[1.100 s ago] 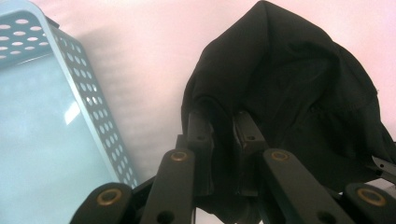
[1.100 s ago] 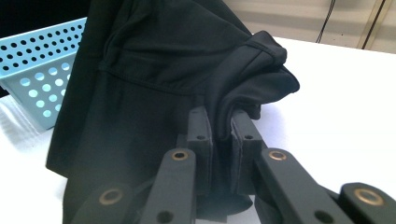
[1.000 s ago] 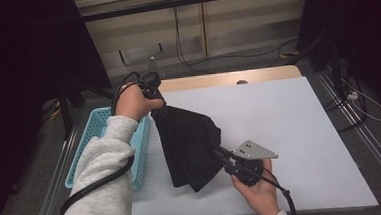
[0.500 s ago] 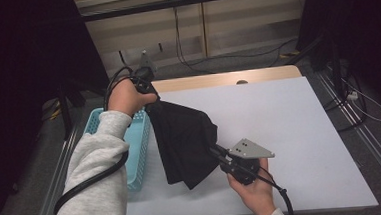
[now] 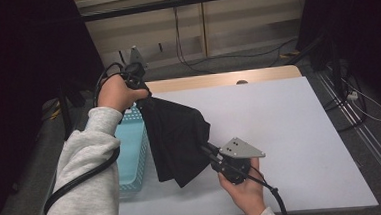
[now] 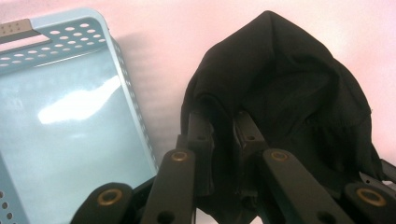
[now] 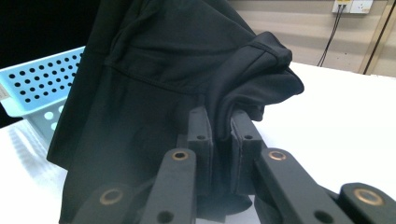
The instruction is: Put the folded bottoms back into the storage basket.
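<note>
Left fingers: your left gripper point(image 6: 223, 140) has its jaws nearly closed on a fold of the black garment point(image 5: 176, 138), cloth bunched between the pads.
Right fingers: your right gripper point(image 7: 223, 135) is pinched just as tight on another fold, near a hemmed edge.
Garment position: it hangs stretched between your two grippers, the upper end by your left hand point(image 5: 117, 92) above the far corner of the blue basket point(image 5: 131, 156), the lower end at your right hand point(image 5: 243, 187) over the white table point(image 5: 300, 131). The lowest folds look close to the tabletop; I cannot tell whether they touch.
Handling: judge it light, limp and fairly smooth. It will sag, swing and fold wherever you leave it unsupported, and a thin pinch may slip.
Where to hold: take seams or hems, where the fabric is doubled, and keep the two grips well apart.
Change from earlier: both your hands have come up a little, your left hand now farther toward the table's far edge, so more of the cloth is lifted. The grips are unchanged.
</note>
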Demonstrator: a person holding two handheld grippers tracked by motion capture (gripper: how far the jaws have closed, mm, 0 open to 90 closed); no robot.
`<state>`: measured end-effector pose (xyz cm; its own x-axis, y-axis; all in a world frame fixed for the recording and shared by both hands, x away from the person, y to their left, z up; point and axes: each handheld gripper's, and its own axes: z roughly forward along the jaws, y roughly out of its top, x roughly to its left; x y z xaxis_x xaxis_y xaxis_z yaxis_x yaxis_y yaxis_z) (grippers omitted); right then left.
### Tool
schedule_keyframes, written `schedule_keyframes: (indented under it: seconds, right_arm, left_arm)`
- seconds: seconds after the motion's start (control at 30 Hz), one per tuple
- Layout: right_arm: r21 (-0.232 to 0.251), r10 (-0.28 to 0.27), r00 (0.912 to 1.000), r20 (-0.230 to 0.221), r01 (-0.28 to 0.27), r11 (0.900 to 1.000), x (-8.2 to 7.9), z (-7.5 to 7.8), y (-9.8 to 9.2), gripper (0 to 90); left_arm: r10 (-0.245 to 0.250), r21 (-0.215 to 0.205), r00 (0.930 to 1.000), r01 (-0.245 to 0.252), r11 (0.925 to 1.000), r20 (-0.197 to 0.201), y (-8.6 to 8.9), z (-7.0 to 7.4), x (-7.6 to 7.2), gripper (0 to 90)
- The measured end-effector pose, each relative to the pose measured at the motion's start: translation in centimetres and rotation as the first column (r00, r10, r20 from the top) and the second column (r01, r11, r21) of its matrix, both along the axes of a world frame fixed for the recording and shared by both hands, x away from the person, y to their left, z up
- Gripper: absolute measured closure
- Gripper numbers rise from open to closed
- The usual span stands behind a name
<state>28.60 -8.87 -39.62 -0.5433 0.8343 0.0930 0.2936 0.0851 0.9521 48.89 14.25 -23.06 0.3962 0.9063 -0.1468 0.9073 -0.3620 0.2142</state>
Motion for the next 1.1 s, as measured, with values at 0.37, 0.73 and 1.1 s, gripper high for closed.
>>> schedule_keyframes:
  seconds: [0.37, 0.73, 1.1]
  right_arm:
    - [0.009, 0.014, 0.9998, 0.012, -0.014, 1.000, 0.0, 0.6, 1.4, 81.3]
    - [0.017, 0.038, 0.9991, 0.016, -0.038, 0.999, 0.2, 1.3, 2.5, 81.4]
    - [0.004, 0.059, 0.9980, 0.023, -0.059, 0.998, 0.2, 1.7, 3.6, 81.4]
  left_arm:
    - [0.025, 0.004, 0.9996, -0.025, 0.9997, 0.009, 1.0, 0.8, 0.1, 80.5]
    - [0.047, 0.004, 0.9987, -0.047, 0.9989, 0.021, 1.8, 1.4, 0.3, 80.5]
    - [0.061, 0.011, 0.9978, -0.061, 0.9981, 0.029, 2.5, 1.8, 0.2, 80.5]
